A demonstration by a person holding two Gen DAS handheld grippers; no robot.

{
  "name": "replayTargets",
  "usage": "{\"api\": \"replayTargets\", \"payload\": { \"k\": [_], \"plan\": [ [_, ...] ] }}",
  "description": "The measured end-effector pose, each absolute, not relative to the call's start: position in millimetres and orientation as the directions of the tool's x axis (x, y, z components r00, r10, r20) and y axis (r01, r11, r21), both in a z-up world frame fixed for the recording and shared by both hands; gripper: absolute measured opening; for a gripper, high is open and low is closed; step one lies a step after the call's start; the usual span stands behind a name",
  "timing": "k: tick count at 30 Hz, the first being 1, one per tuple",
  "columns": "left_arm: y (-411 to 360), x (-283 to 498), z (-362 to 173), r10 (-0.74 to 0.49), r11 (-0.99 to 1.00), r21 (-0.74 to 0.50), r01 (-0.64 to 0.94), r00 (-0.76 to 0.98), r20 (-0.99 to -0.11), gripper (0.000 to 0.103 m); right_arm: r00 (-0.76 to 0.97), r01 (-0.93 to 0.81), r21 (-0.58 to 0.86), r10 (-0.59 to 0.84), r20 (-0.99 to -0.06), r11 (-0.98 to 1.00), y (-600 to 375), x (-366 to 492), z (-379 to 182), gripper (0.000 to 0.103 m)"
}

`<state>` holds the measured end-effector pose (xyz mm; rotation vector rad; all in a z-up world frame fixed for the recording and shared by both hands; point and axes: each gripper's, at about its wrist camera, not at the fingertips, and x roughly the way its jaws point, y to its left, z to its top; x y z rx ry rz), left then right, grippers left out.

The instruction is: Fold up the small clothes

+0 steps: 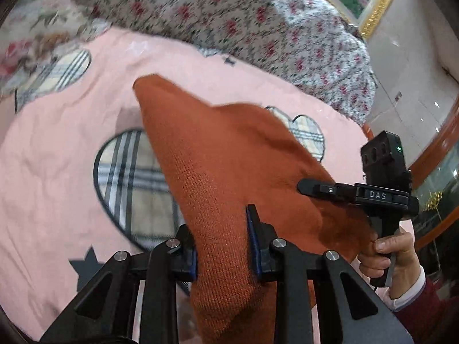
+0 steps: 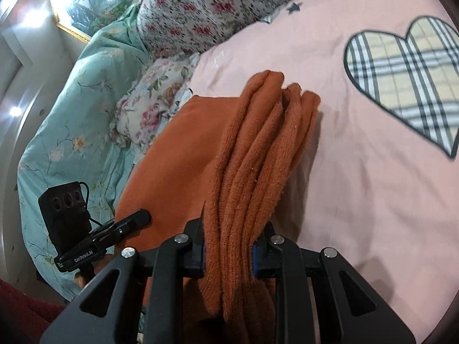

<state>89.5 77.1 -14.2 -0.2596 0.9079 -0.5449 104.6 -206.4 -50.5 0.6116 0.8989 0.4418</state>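
Holding: both claws clamp the orange knit garment [image 1: 218, 154]
Left claw [image 1: 222, 246]: clenched on garment
Right claw [image 2: 229, 246]: clenched on bunched folds
Beneath claws: pink bed cover [image 2: 358, 186]

Both wrist cameras look steeply down, close over the pink bedspread [image 1: 57, 172] (edges somewhat blurred), sharing the orange garment [image 2: 178, 154].

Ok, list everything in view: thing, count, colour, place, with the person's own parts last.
orange garment: one, rust orange knit, lifted over the bed, gripped at both ends, bunched in folds in the right wrist view.
pink cover: one, pink with plaid hearts and dark stars, spread on the bed.
floral quilt: one, white with red flowers, heaped behind.
teal quilt: one, teal floral, beside the pink cover.
framed picture: one, gold frame, on the wall.
left gripper: black, shut on the garment.
right gripper: black, shut on the garment.
hand: one, on the right gripper's handle.
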Motion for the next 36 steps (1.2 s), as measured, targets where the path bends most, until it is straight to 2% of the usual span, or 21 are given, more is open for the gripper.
{"api": "replayTargets", "payload": {
  "k": [5, 9, 10, 12, 13, 15, 19, 22, 26, 30, 32, 33, 35, 36],
  "plan": [
    [81.3, 89.8, -34.8, -0.548, 0.837, -0.458, 0.301, 0.471, -0.691, 0.030, 0.546, -0.043, 0.638, 0.553, -0.629, 0.769, -209.9, 99.5, -69.3, 0.024],
    [90.1, 88.6, -48.0, -0.557, 0.830, -0.490, 0.268, 0.452, -0.696, 0.037, 0.552, -0.025, 0.643, 0.547, -0.629, 0.766, -211.6, 96.6, -76.6, 0.026],
    [92.1, 88.4, -50.3, -0.557, 0.830, -0.494, 0.260, 0.449, -0.699, 0.042, 0.552, -0.024, 0.644, 0.547, -0.629, 0.764, -211.9, 96.2, -77.0, 0.028],
    [95.1, 87.2, -52.4, -0.541, 0.840, -0.485, 0.245, 0.448, -0.711, 0.049, 0.553, -0.011, 0.632, 0.531, -0.642, 0.775, -213.6, 95.6, -76.2, 0.035],
    [96.3, 86.7, -52.2, -0.536, 0.843, -0.480, 0.242, 0.447, -0.717, 0.055, 0.552, -0.002, 0.623, 0.521, -0.651, 0.782, -214.8, 94.5, -76.2, 0.046],
    [101.2, 86.8, -49.6, -0.530, 0.847, -0.476, 0.236, 0.444, -0.723, 0.062, 0.565, 0.035, 0.581, 0.463, -0.683, 0.813, -221.4, 90.0, -68.4, 0.050],
    [116.8, 91.4, -39.0, -0.504, 0.860, -0.466, 0.208, 0.487, -0.714, 0.066, 0.665, 0.028, 0.510, 0.365, -0.652, 0.860, -232.3, 83.5, -29.9, 0.050],
    [123.4, 99.3, -37.3, -0.497, 0.861, -0.477, 0.179, 0.498, -0.710, 0.066, 0.684, -0.024, 0.509, 0.386, -0.619, 0.860, -228.7, 98.2, -12.8, 0.050],
    [120.1, 105.6, -40.6, -0.477, 0.871, -0.466, 0.155, 0.491, -0.729, 0.066, 0.658, -0.038, 0.484, 0.387, -0.646, 0.874, -214.2, 128.3, -18.5, 0.050],
    [112.0, 107.2, -42.0, -0.463, 0.881, -0.445, 0.160, 0.482, -0.744, 0.066, 0.627, -0.042, 0.496, 0.409, -0.663, 0.867, -208.2, 149.7, -32.1, 0.041],
    [108.1, 108.1, -42.2, -0.458, 0.885, -0.435, 0.166, 0.476, -0.750, 0.066, 0.613, -0.046, 0.487, 0.410, -0.676, 0.872, -205.2, 155.4, -36.2, 0.024],
    [105.8, 108.1, -41.8, -0.454, 0.888, -0.428, 0.170, 0.474, -0.754, 0.065, 0.609, -0.047, 0.491, 0.415, -0.676, 0.870, -204.9, 156.5, -35.7, 0.011],
    [101.5, 105.9, -38.2, -0.445, 0.894, -0.409, 0.184, 0.476, -0.759, 0.064, 0.644, -0.058, 0.499, 0.414, -0.643, 0.865, -208.6, 148.0, -21.8, 0.010],
    [99.5, 104.7, -36.0, -0.444, 0.895, -0.401, 0.195, 0.476, -0.759, 0.064, 0.680, -0.081, 0.518, 0.427, -0.596, 0.852, -213.6, 137.2, -7.7, 0.010]
  ]
}}
